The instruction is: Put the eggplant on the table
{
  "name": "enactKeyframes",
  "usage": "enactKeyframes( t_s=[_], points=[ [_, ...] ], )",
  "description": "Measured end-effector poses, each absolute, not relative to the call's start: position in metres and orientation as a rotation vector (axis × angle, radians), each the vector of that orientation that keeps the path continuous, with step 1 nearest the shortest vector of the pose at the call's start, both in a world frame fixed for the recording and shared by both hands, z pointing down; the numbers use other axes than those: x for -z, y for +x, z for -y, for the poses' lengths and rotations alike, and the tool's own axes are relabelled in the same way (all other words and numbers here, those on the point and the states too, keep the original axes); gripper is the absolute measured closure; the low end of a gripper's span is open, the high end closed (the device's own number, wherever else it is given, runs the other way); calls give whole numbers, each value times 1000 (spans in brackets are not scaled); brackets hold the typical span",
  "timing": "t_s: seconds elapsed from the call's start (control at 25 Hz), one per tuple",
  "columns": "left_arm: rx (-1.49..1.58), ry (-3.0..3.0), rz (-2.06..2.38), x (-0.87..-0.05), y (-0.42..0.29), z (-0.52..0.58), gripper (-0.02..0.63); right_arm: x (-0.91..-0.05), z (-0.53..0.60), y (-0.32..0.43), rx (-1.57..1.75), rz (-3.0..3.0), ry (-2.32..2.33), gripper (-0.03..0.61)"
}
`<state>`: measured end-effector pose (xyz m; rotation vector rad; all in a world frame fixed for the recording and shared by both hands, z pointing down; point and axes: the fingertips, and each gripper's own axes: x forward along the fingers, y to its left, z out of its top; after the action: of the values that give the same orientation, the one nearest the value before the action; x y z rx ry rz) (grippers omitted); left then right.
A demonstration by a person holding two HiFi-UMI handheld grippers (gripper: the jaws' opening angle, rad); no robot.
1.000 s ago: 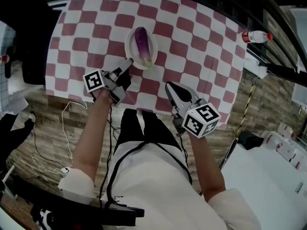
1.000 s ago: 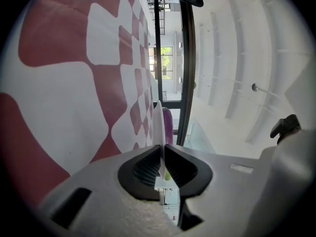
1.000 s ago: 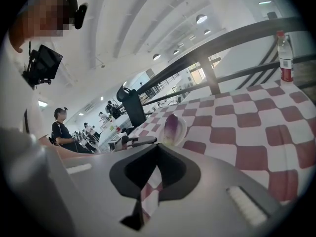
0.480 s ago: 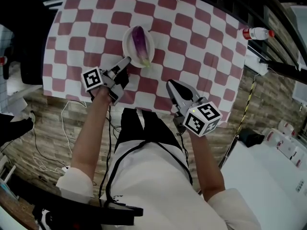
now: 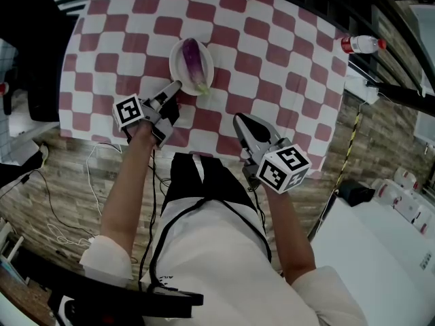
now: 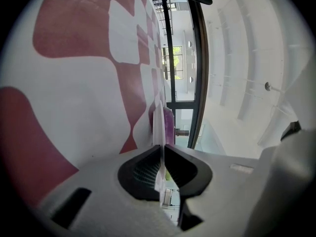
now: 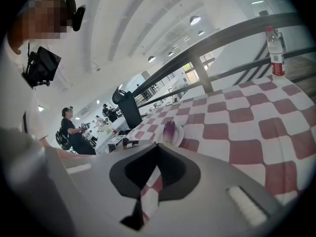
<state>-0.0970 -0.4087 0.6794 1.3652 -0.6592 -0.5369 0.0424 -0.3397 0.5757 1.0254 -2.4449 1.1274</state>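
Note:
A purple eggplant (image 5: 194, 58) lies on a small white plate (image 5: 181, 70) on the red-and-white checked tablecloth (image 5: 272, 60). My left gripper (image 5: 175, 87) is at the plate's near-left rim. In the left gripper view the thin white rim of the plate (image 6: 158, 127) runs between the jaws of the left gripper (image 6: 162, 147), which are shut on it, with the eggplant (image 6: 168, 127) just beyond. My right gripper (image 5: 238, 119) hovers over the table's near edge, shut and empty. Past the right gripper (image 7: 157, 145) the eggplant (image 7: 170, 129) and the plate (image 7: 177, 136) show farther off.
A plastic bottle with a red cap (image 5: 359, 44) stands at the table's far right corner, also the bottle (image 7: 275, 53) in the right gripper view. Cables (image 5: 41, 182) lie on the wooden floor at the left. A person (image 7: 74, 130) stands far behind.
The left gripper has come down a little while staying at the plate's near rim. The right gripper has kept still.

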Motion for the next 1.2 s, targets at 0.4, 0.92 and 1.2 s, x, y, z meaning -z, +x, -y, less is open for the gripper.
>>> enactKeyframes(
  t_s=[0.4, 0.92, 1.2],
  points=[
    [452, 1300, 763, -701, -105, 404, 594, -568, 334, 45, -1130, 2454, 1053, 572],
    [269, 1231, 919, -722, -106, 392, 592, -541, 320, 51, -1099, 2489, 1101, 572],
    [209, 1223, 958, -723, -108, 387, 571, -520, 306, 64, -1058, 2501, 1160, 572]
  ],
)
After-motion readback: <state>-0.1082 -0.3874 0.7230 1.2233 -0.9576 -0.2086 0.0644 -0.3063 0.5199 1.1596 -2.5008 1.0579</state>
